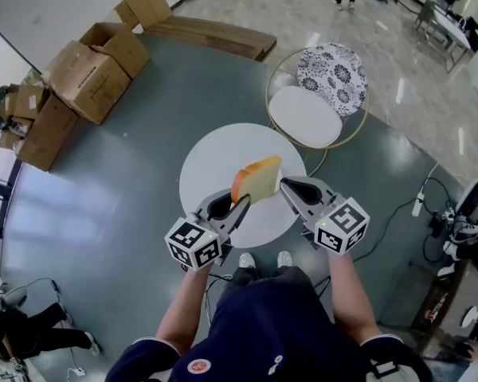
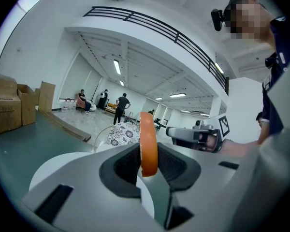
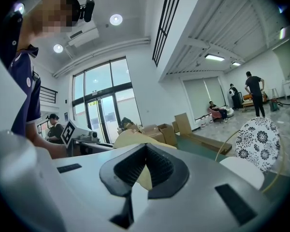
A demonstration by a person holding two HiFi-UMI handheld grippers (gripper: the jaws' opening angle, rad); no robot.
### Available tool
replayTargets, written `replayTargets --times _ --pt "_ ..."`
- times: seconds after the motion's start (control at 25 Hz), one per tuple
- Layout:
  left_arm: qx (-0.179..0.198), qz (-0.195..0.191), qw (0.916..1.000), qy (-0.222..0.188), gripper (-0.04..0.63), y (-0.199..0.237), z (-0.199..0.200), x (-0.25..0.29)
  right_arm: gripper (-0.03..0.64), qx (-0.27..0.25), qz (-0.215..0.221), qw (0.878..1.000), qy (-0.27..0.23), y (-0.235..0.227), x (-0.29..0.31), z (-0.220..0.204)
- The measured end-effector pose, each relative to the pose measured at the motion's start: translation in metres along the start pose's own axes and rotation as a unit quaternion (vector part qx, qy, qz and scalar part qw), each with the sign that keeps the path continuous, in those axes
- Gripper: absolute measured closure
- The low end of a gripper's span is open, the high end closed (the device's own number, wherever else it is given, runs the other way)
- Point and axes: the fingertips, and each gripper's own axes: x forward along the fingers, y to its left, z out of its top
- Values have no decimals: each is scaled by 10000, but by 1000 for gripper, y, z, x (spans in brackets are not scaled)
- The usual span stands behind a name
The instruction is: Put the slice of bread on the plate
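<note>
Over the round white surface (image 1: 211, 161), the left gripper (image 1: 244, 202) pinches the slice of bread (image 1: 259, 180) upright for carrying, while the right gripper (image 1: 287, 185) waits alongside, jaws closed and empty.

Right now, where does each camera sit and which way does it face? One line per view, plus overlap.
Head view: on the person's head, steeply down onto the round white table; shows both forearms, left gripper, right gripper, orange-crusted bread slice.
Left gripper view: on the left gripper, along jaws shut on the slice's crust, toward the right gripper; torso at right.
Right gripper view: on the right gripper, facing the slice's pale side; torso at left.
Shared: both gripper views show the slice and the flower-patterned chair.
</note>
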Motion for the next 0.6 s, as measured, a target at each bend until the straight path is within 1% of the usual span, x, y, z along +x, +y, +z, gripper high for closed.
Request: replayTargets --times 0.12,0.28,0.6 --pt "-173 3 9998 113 497 11 -12 6 609 16 -73 9999 98 -3 4 -6" --pt "-384 20 9986 360 497 26 -35 17 609 37 -125 9994 313 -9 13 -20" --pt "-743 21 9950 671 497 60 -78 52 609 449 -228 9957 779 -32 33 -73"
